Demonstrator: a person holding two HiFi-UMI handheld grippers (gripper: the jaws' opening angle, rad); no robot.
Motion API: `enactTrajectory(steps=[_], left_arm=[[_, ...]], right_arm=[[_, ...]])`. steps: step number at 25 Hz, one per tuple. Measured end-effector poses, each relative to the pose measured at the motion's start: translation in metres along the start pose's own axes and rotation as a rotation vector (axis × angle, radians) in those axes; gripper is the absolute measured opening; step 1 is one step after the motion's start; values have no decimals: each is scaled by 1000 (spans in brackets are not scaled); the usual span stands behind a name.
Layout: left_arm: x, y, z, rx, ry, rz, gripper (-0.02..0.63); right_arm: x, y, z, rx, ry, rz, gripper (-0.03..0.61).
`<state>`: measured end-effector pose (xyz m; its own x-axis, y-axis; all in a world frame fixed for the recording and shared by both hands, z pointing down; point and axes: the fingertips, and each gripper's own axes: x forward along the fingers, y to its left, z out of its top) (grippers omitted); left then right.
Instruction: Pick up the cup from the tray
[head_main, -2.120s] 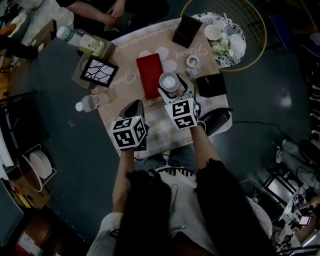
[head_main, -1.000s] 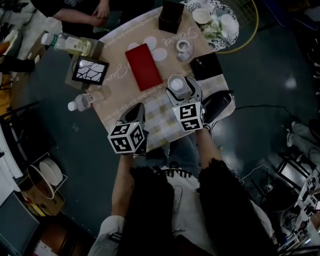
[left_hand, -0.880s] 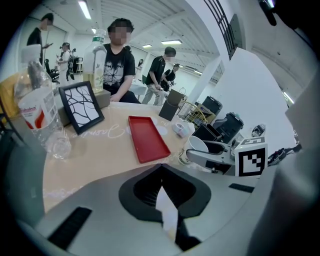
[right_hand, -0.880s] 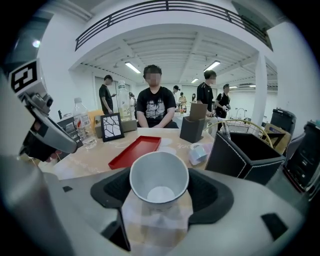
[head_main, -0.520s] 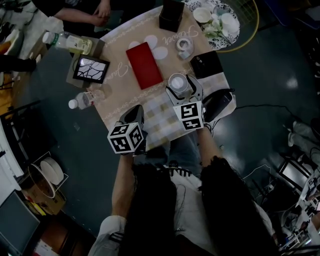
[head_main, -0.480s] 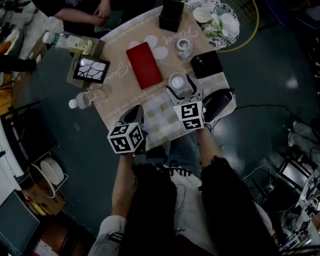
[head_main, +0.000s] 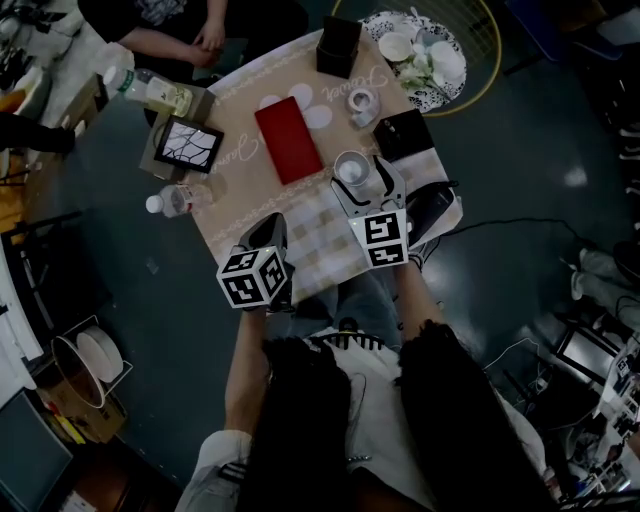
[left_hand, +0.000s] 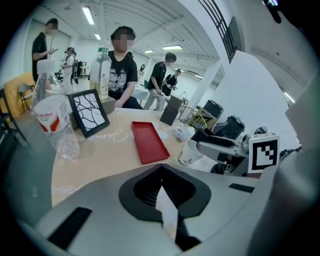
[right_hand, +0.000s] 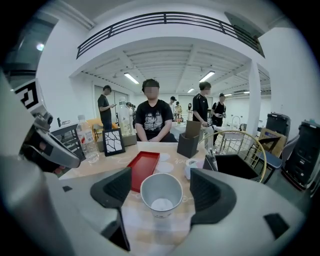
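Right tool (right_hand: 161, 186) gapes wide, pads clear of the white cup (right_hand: 161, 196) standing upright between them; the cup sits toward the bench's (head_main: 238, 205) near edge, just beside the red tray (right_hand: 145, 167); left tool (left_hand: 161, 195) is closed, empty.

Illegible cursive script on the tablecloth (left_hand: 100, 155)

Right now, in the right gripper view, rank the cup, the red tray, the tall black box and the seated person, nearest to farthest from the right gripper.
1. cup: between the jaws, dead ahead.
2. red tray: just beyond, to the left.
3. tall black box: farther back, right of centre.
4. seated person: farthest, behind everything, centre.
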<state>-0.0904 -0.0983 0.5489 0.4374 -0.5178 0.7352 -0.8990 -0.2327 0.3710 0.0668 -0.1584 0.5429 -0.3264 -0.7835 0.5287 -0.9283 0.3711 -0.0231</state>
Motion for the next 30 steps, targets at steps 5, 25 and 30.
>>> enactTrajectory(steps=[5, 25, 30], left_arm=[[-11, -9, 6, 23, -37, -10, 7], [-54, -24, -2, 77, -137, -33, 7], [-65, -27, -3, 92, -157, -40, 6]], right_arm=[[-19, 13, 13, 11, -5, 44, 353], [-75, 75, 12, -11, 46, 35, 8], [-82, 82, 5, 37, 93, 52, 6]])
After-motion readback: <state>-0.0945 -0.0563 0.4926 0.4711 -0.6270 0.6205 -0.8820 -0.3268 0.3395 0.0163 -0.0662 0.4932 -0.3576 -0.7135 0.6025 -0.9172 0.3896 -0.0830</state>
